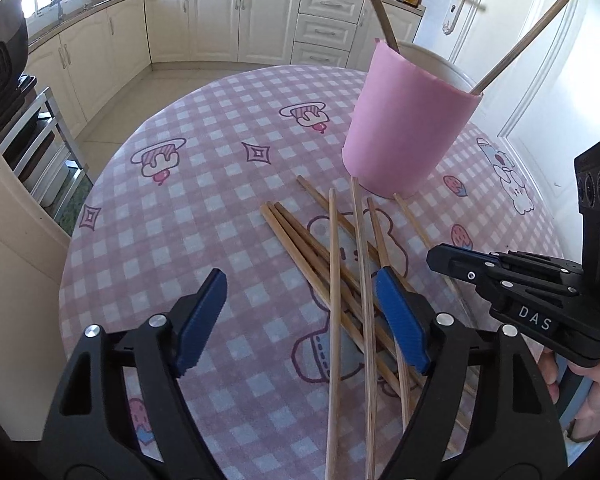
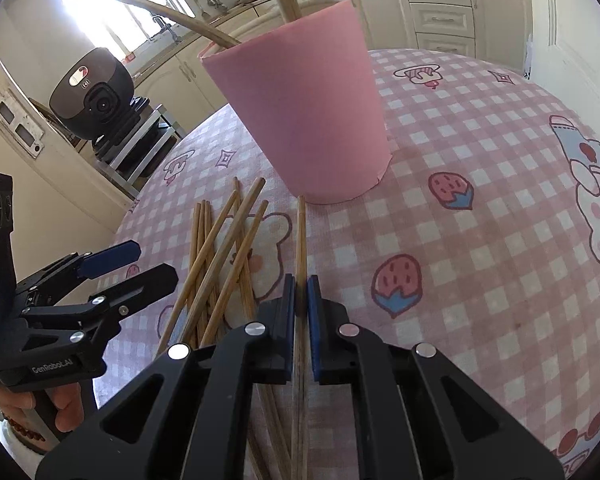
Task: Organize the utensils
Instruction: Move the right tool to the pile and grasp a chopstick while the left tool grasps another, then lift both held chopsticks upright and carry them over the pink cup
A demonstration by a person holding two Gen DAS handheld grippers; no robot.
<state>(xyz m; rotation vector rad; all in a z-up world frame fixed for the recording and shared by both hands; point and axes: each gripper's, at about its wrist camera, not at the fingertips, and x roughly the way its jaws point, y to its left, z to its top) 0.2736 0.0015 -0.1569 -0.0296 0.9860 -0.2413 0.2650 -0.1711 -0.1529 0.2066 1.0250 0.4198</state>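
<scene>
Chopstick (image 2: 300, 240) clamped in right gripper (image 2: 300, 312): lift straight, tip into pink cup (image 2: 300, 120); left gripper (image 1: 300, 320) jaws apart over pile.

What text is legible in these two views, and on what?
"DAS": white letters on the right gripper body, left wrist view.
"GenRobot.AI": white print on the left gripper body, right wrist view.
Red badge and small mark on the black rice cooker: too small to read.
Bottle labels on the counter: blurred.

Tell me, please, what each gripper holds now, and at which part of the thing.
The right gripper is shut on a single chopstick, partway along its shaft, apart from the pile. The left gripper holds nothing; its jaws stand open above that pile.
</scene>
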